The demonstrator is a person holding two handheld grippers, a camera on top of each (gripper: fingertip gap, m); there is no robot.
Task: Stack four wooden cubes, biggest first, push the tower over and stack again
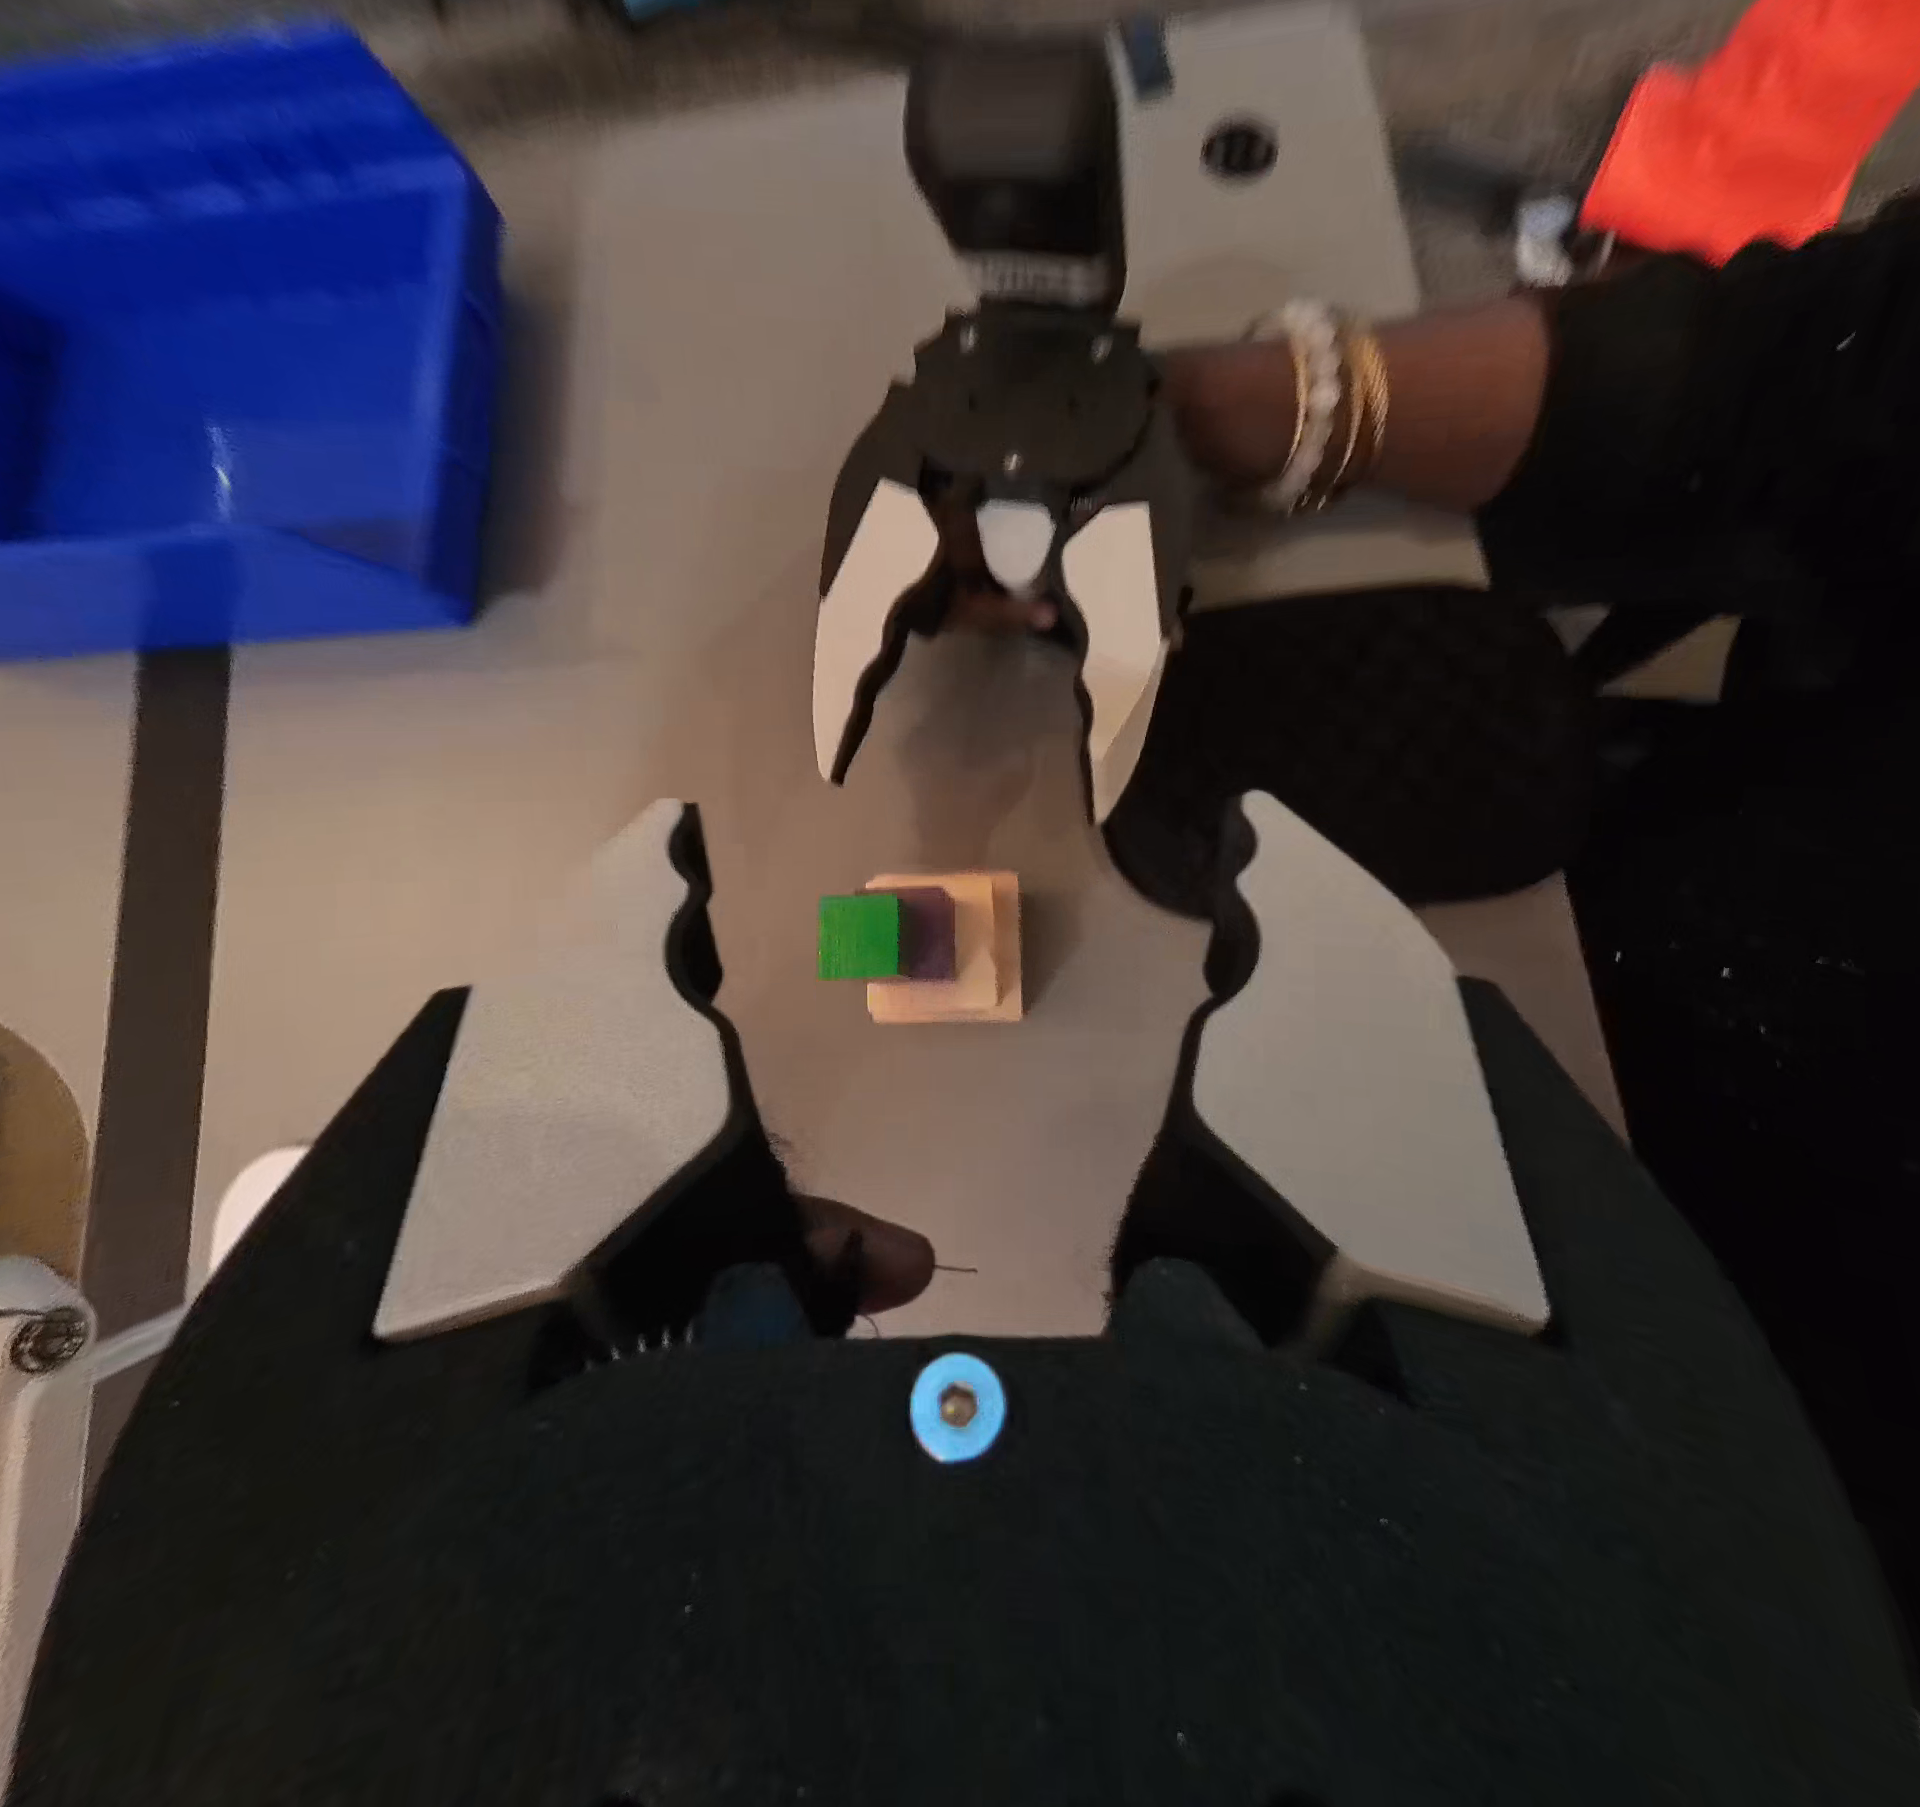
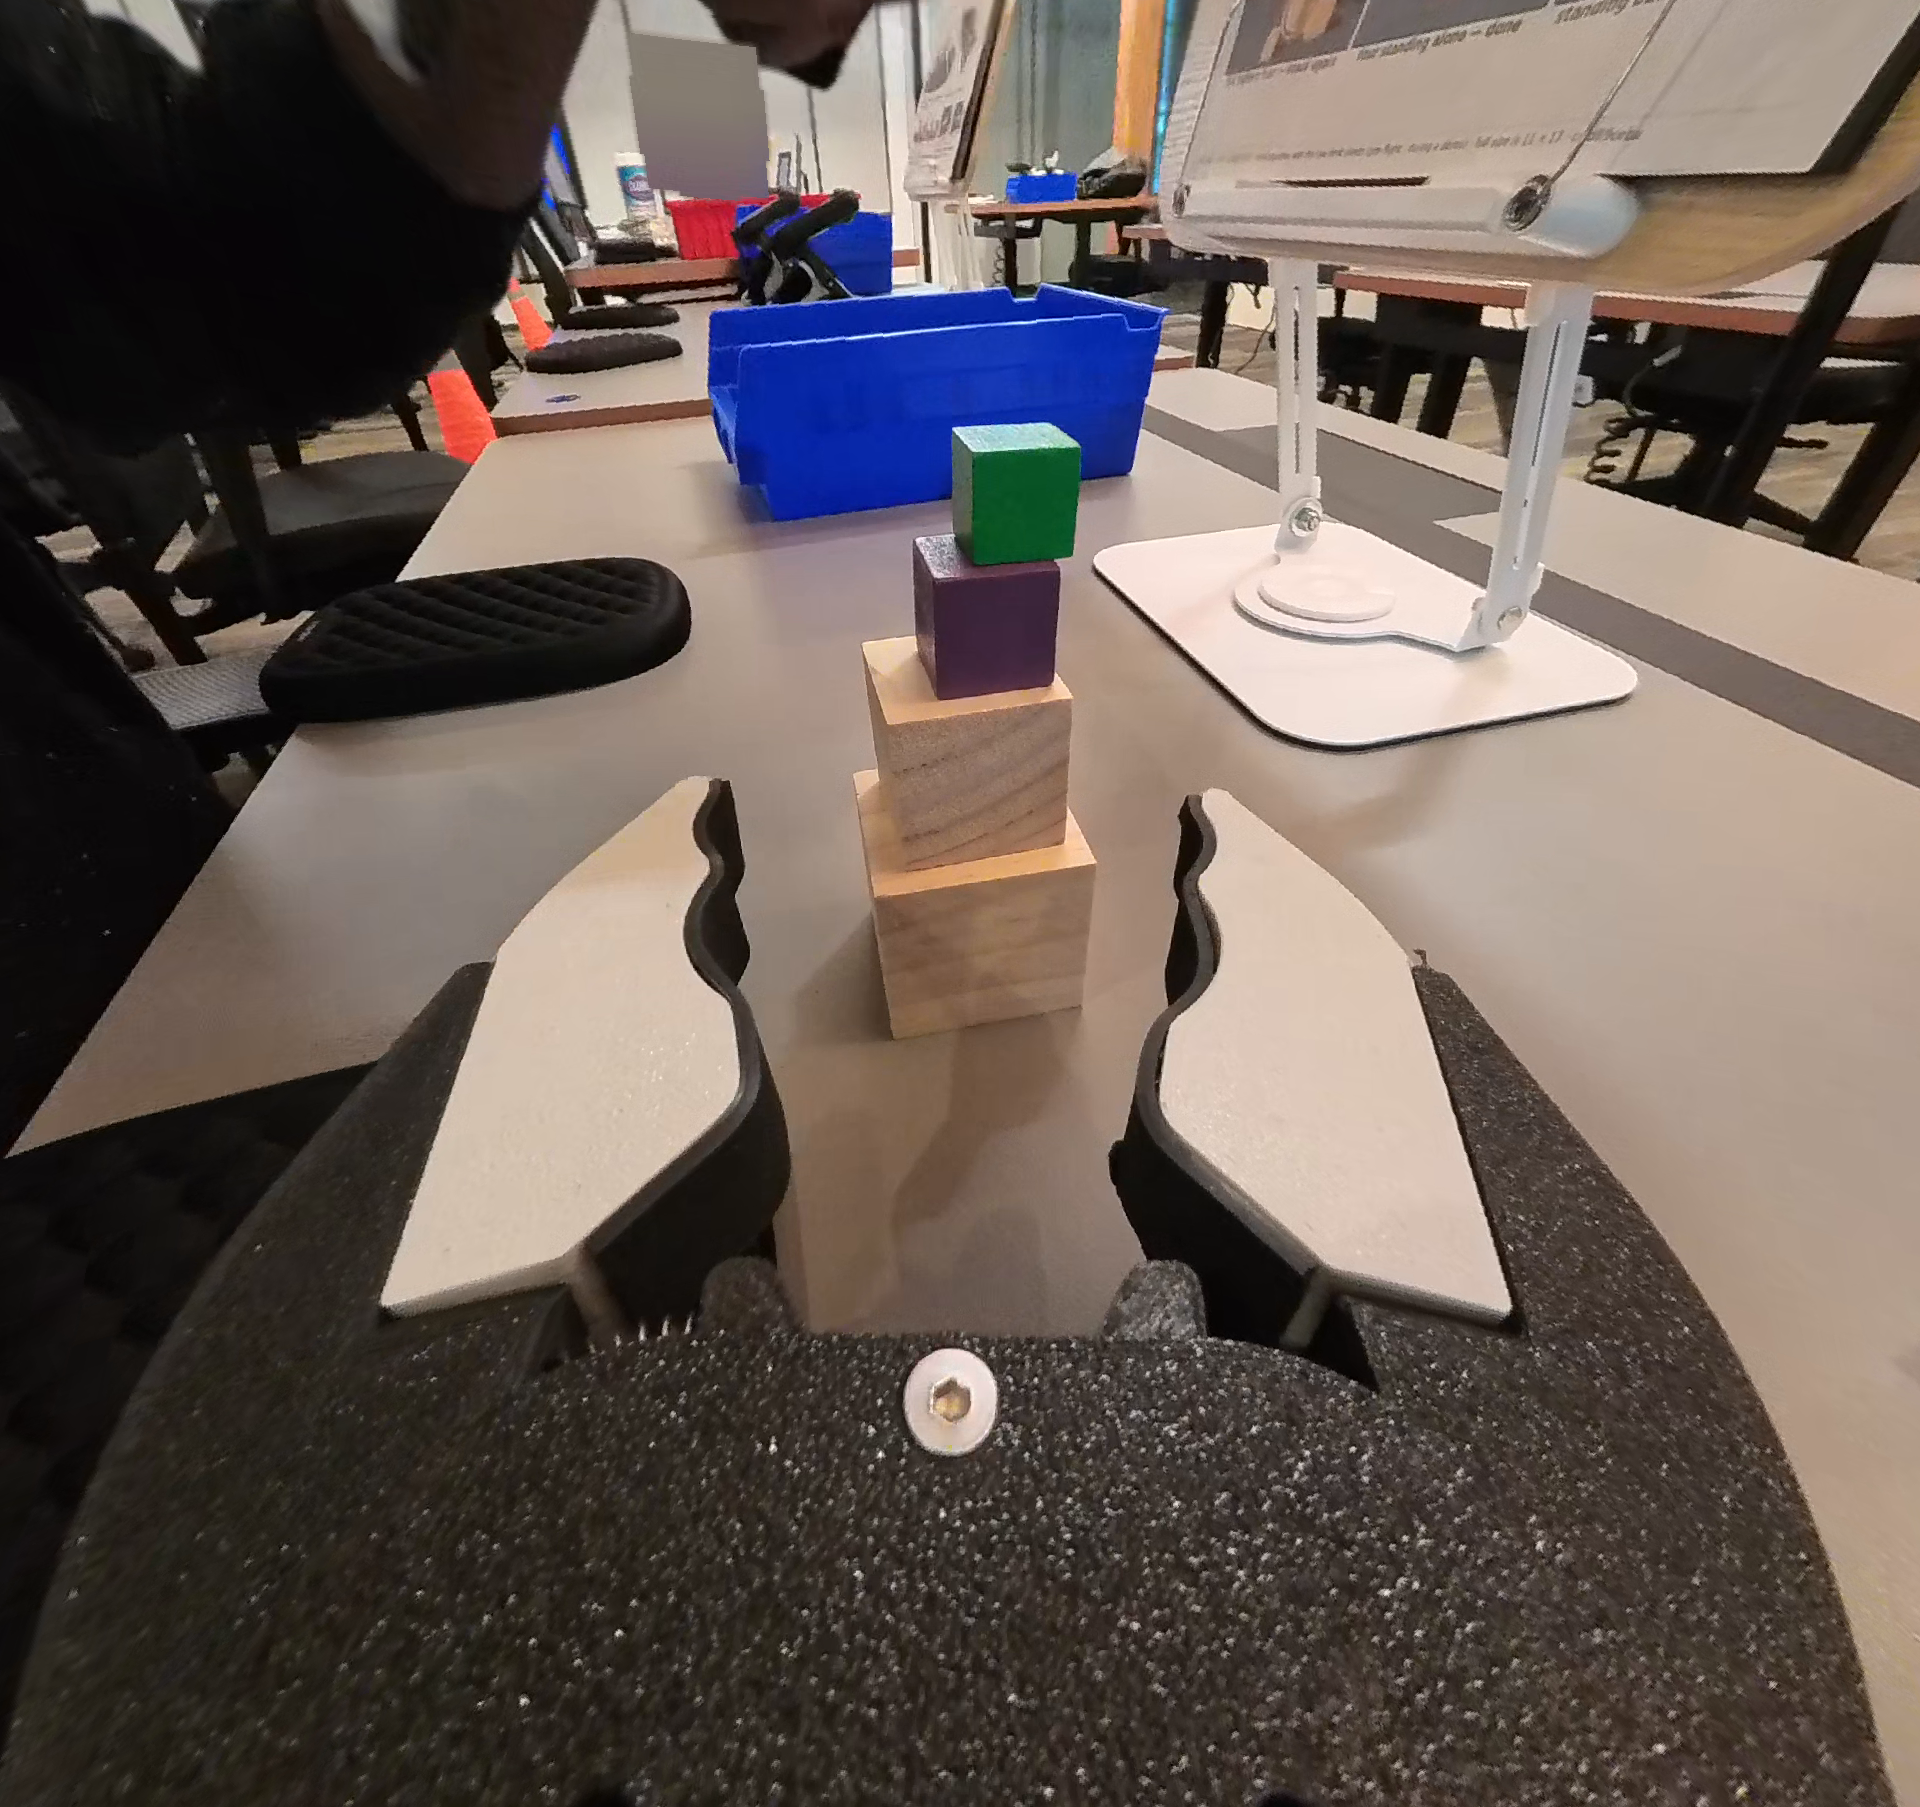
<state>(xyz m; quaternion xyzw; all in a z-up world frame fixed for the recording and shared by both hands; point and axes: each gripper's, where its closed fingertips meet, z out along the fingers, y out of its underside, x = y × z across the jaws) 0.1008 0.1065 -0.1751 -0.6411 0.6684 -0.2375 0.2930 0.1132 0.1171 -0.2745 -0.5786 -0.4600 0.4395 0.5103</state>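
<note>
A stack of blocks stands on the grey table (image 2: 1351, 926): a large wooden cube (image 2: 982, 947) at the bottom, then a wooden cube (image 2: 971, 770), a purple cube (image 2: 987, 619) and a green cube (image 2: 1016, 493) set off-centre on top. My right gripper (image 2: 956, 807) is open and low on the table, with the stack at its fingertips and a gap on each side. My left gripper (image 1: 971, 822) is open and empty above the stack, looking down on the green cube (image 1: 858, 936). The right gripper (image 1: 964, 791) also shows there, open.
A blue bin (image 2: 935, 386) stands behind the stack and shows at the left in the left wrist view (image 1: 208, 303). A white stand (image 2: 1351, 614) holding a board is at the right. A black padded rest (image 2: 468, 635) lies at the left. A person's wrist with bracelets (image 1: 1340, 396) holds the right gripper. The left gripper's tips are roughly 11 cm from the right gripper's.
</note>
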